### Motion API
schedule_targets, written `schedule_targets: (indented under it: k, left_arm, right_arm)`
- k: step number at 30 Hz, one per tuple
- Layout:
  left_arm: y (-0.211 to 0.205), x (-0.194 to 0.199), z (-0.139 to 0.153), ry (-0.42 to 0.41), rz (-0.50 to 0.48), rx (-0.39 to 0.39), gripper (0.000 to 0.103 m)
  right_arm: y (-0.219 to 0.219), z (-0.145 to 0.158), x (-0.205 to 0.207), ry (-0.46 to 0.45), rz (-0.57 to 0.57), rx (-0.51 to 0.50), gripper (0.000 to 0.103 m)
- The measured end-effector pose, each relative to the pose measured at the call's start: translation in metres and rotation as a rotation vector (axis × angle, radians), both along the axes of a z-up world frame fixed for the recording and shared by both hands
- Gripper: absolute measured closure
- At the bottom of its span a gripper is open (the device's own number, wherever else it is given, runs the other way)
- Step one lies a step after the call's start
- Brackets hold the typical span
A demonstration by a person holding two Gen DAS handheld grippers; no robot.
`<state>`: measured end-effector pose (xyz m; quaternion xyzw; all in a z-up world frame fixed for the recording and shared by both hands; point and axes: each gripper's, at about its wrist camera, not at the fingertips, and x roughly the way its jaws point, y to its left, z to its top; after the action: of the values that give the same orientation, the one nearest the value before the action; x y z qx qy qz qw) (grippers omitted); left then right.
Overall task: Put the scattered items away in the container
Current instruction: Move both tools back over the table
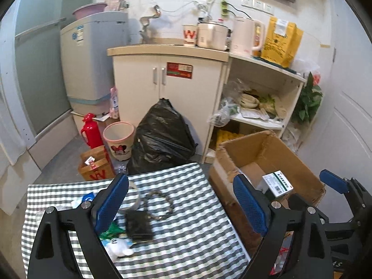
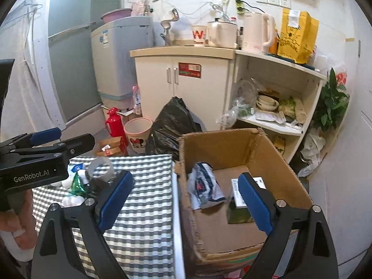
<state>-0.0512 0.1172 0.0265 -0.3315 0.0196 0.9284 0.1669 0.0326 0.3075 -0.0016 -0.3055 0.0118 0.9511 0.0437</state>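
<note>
The left gripper [image 1: 181, 207], fingers apart and empty, is held over the checked counter [image 1: 186, 237] above the black wallet [image 1: 138, 225] at 9 o'clock, while the right gripper [image 2: 186, 205], likewise spread, is poised over the cardboard box [image 2: 290, 169], where a medicine box [image 2: 239, 197] and packet [image 2: 204, 186] are already deposited.

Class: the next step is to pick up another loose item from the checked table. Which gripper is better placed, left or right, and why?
Left. The left gripper, open, hangs over the black pouch on the table. The right gripper, also open, is over the cardboard box.
</note>
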Motion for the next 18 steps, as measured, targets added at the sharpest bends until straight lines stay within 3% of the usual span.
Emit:
schedule_targets:
  k: [18]
  left_arm:
    - [-0.092, 0.020, -0.002, 0.025, 0.162, -0.037, 0.000]
  right_arm:
    - [-0.077, 0.003, 0.001, 0.028, 0.113, -0.036, 0.000]
